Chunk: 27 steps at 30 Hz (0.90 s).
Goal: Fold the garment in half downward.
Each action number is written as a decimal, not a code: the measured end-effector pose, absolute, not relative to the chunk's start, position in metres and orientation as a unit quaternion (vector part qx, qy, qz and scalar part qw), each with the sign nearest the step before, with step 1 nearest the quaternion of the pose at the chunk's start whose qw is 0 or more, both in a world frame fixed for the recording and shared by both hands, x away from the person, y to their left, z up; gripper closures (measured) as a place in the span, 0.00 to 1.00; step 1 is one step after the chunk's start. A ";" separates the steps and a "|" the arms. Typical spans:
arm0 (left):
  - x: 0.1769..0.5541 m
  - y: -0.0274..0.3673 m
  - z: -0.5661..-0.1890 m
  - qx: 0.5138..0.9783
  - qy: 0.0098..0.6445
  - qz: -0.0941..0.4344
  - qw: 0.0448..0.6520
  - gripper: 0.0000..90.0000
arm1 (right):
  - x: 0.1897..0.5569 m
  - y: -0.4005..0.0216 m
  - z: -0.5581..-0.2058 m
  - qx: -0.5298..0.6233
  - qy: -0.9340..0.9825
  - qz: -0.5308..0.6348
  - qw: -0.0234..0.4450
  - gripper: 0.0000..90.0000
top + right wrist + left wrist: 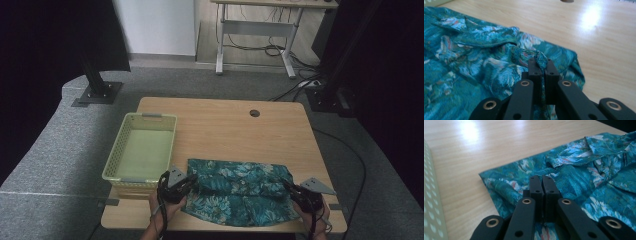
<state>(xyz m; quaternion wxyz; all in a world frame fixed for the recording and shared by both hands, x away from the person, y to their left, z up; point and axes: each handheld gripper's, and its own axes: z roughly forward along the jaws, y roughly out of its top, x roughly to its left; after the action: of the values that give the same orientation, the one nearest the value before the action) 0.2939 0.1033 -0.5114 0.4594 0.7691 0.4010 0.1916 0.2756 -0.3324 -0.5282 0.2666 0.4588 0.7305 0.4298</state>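
A teal flower-print garment [240, 192] lies spread along the near edge of the wooden table [225, 125]. My left gripper [189, 181] is at the cloth's left end, jaws shut with a fold of the garment [564, 175] pinched between them. At the right end my right gripper [291, 189] is shut as well. A ridge of the garment [486, 60] rises between the tips of the right gripper [543, 62]. In the left gripper view the left gripper [542, 180] rests low on the fabric. A hand holds each tool from below.
A pale green perforated basket [142, 147] stands on the table's left half, close to my left gripper; its wall [431, 215] edges the left gripper view. A round cable hole [254, 113] sits at the far side. Dark stands and a white desk frame are beyond.
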 end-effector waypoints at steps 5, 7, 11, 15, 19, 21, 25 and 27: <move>0.290 0.104 -0.522 0.771 0.410 0.181 0.453 0.98 | 0.271 -0.335 -0.537 0.468 0.731 0.425 0.258 0.95; 0.290 0.104 -0.528 0.773 0.415 0.177 0.445 0.97 | 0.270 -0.336 -0.541 0.470 0.732 0.421 0.256 0.95; 0.290 0.106 -0.539 0.773 0.430 0.167 0.435 0.97 | 0.268 -0.338 -0.546 0.477 0.735 0.414 0.246 0.94; 0.291 0.106 -0.545 0.776 0.436 0.162 0.425 0.97 | 0.269 -0.338 -0.549 0.480 0.741 0.402 0.241 0.93; 0.292 0.106 -0.547 0.779 0.441 0.158 0.417 0.96 | 0.269 -0.338 -0.551 0.484 0.744 0.394 0.238 0.93; 0.292 0.106 -0.548 0.782 0.443 0.158 0.410 0.96 | 0.269 -0.337 -0.552 0.487 0.746 0.388 0.236 0.92; 0.294 0.103 -0.549 0.787 0.444 0.160 0.398 0.96 | 0.272 -0.336 -0.555 0.490 0.752 0.374 0.234 0.92; 0.295 0.101 -0.548 0.789 0.444 0.161 0.393 0.96 | 0.273 -0.334 -0.556 0.490 0.757 0.364 0.235 0.92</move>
<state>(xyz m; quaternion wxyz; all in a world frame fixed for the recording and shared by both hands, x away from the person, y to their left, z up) 0.2954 0.1011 -0.5482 0.3933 0.7886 0.4442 0.1614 0.2733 -0.3337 -0.5556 0.2346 0.4896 0.7570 0.3637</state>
